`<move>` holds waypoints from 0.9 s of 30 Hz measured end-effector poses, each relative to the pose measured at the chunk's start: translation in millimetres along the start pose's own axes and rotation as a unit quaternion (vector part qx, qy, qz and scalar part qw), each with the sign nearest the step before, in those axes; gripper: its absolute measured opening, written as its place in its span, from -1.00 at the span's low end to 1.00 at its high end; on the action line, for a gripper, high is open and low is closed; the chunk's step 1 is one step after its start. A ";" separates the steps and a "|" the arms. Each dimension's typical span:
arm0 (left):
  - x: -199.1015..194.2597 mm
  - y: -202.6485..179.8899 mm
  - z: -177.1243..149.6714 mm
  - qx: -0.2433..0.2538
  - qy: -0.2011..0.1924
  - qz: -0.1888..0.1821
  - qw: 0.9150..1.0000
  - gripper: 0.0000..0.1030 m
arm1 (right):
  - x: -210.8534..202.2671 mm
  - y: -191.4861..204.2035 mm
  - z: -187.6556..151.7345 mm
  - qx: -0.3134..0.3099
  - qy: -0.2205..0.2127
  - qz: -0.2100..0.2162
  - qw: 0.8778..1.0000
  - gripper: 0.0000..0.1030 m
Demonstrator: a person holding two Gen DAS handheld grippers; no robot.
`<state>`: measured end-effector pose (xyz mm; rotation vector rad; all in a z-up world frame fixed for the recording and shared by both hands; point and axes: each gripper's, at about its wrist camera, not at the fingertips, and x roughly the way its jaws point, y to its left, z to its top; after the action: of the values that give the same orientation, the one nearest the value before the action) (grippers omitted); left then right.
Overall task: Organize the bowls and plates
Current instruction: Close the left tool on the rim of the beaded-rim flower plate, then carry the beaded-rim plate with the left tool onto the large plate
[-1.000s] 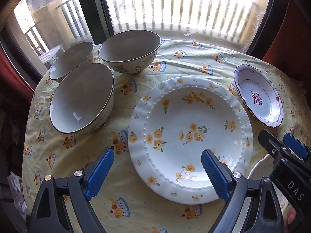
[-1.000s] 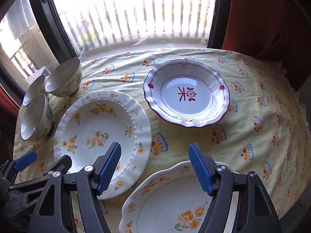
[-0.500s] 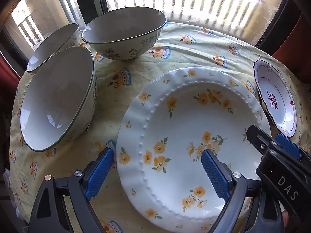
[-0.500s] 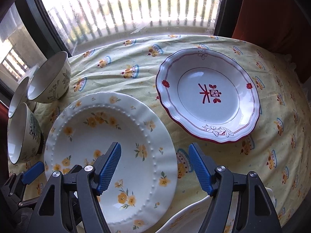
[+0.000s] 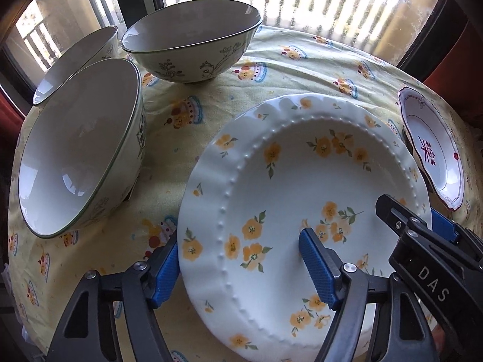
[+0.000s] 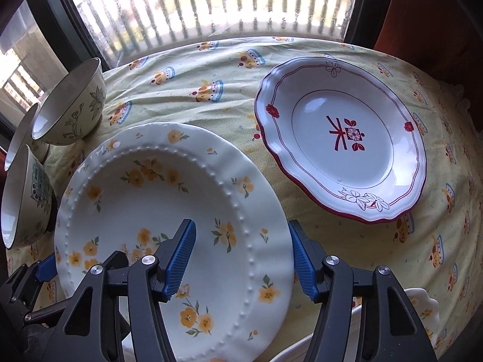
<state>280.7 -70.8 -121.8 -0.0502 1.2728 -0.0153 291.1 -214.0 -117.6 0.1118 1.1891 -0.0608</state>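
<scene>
A white plate with yellow flowers lies on the tablecloth between both grippers. My left gripper straddles its left rim, one blue pad outside the edge and the other over the well. Its jaws are closing and have no firm grip. My right gripper straddles the same plate's right rim, also closing, with the rim between its pads. Three floral bowls stand at the left. A red-trimmed plate sits to the right.
A scalloped white plate with yellow flowers shows at the bottom right of the right wrist view, partly under the gripper. The round table's yellow cloth runs back to a window with railings. A dark red curtain hangs at the right.
Both grippers have come down onto the yellow-flower plate, the right one moving left off the scalloped plate. Both pairs of jaws have narrowed around the plate's rims.
</scene>
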 end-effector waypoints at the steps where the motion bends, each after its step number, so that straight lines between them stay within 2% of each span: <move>1: -1.7 1.6 -1.7 0.003 0.001 0.002 1.000 0.43 | -1.1 0.5 -0.5 -0.001 0.001 -0.001 1.000 0.25; 5: -7.6 8.1 -11.2 0.020 0.003 0.017 1.000 0.41 | -4.1 5.2 -8.7 -0.004 0.010 0.000 1.000 0.25; 16: -23.6 49.6 -65.6 -0.011 0.031 0.036 0.999 0.41 | -20.1 42.5 -54.8 -0.028 0.032 0.010 0.999 0.25; 23: -33.3 72.9 -93.6 -0.019 0.049 0.033 0.998 0.41 | -30.4 60.6 -78.9 -0.040 0.049 0.012 0.998 0.25; 27: -31.4 73.3 -92.7 -0.014 0.049 0.027 0.998 0.43 | -30.9 64.7 -85.3 -0.032 0.051 0.006 0.998 0.29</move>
<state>181.7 0.9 -122.3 -0.0401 1.3721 0.0477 207.8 -140.0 -116.7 0.0669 1.2910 -0.0063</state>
